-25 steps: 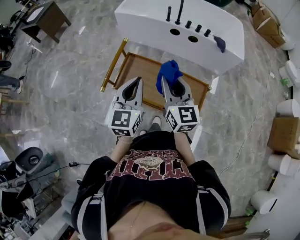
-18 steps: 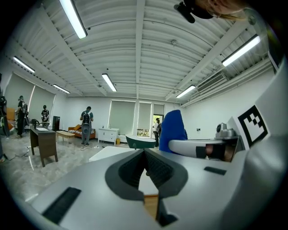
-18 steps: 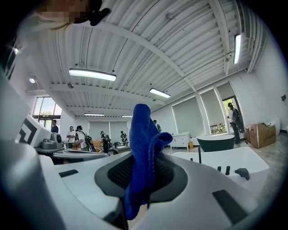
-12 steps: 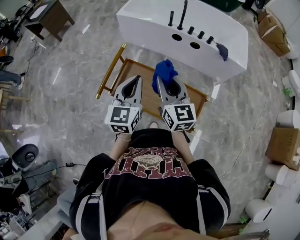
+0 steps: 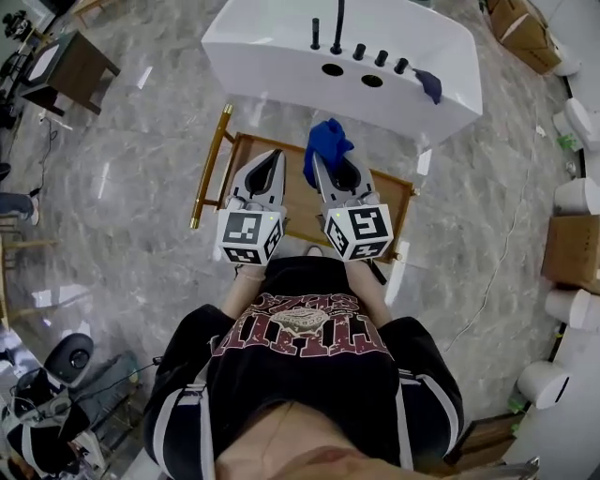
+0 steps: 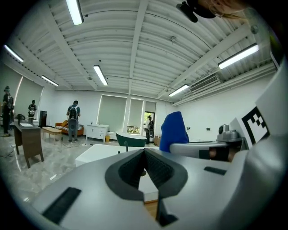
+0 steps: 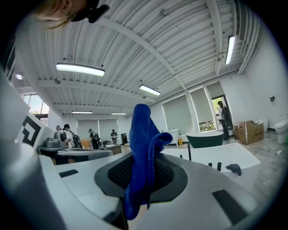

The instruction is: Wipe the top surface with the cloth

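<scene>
Open marble floor point(image 5: 122, 187) lies on both sides. The white tub point(image 5: 272, 47) stands just past the far edge of the wooden cart point(image 5: 298, 202). The left gripper point(image 5: 274, 157) has its jaws together, empty. The right gripper point(image 5: 319, 161) is clamped on the blue cloth point(image 5: 326, 142) above the cart. Since a second ago the tub has drifted left in view — the grippers barely moved.

My right gripper point(image 5: 319, 165) grips the cloth point(image 7: 143, 134), which stands up past the jaw tips. Just beside it on the left, my left gripper point(image 5: 277, 157) has its jaws together on nothing. The trolley point(image 5: 396, 190) lies under both jaws. Beyond their tips stands the bathtub point(image 5: 272, 42), with its taps point(image 5: 337, 23) straight ahead and a second cloth point(image 5: 429, 84) on the rim ahead to the right.
</scene>
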Tool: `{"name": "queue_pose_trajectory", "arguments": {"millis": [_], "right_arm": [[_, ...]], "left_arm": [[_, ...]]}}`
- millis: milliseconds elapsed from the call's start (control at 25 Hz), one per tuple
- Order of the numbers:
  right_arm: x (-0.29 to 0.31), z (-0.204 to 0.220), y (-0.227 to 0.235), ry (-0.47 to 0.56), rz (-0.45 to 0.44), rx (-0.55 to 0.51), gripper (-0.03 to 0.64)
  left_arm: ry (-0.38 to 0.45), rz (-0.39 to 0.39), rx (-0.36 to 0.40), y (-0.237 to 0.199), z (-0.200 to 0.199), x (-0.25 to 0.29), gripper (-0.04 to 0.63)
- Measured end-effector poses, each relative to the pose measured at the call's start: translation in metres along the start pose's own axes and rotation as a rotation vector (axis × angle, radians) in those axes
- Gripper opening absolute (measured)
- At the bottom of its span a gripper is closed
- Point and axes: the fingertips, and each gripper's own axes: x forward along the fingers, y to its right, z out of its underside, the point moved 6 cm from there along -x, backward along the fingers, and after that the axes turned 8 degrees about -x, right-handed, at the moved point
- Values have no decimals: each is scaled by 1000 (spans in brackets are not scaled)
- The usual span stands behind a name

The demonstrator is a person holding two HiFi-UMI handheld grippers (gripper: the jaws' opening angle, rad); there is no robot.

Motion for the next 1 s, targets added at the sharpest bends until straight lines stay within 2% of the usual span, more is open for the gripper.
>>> {"name": "queue_pose_trajectory", "arguments": {"millis": [280, 680, 1000], "right_arm": [[38, 5, -17, -26, 139, 26, 86], [87, 26, -60, -84, 268, 33, 86], [105, 43, -74, -113, 353, 46, 86]], "left_arm": [[-64, 133, 23, -44, -5, 21, 46], [-139, 207, 9, -129, 7, 26, 46], [-190, 288, 33, -152, 17, 39, 46]]}}
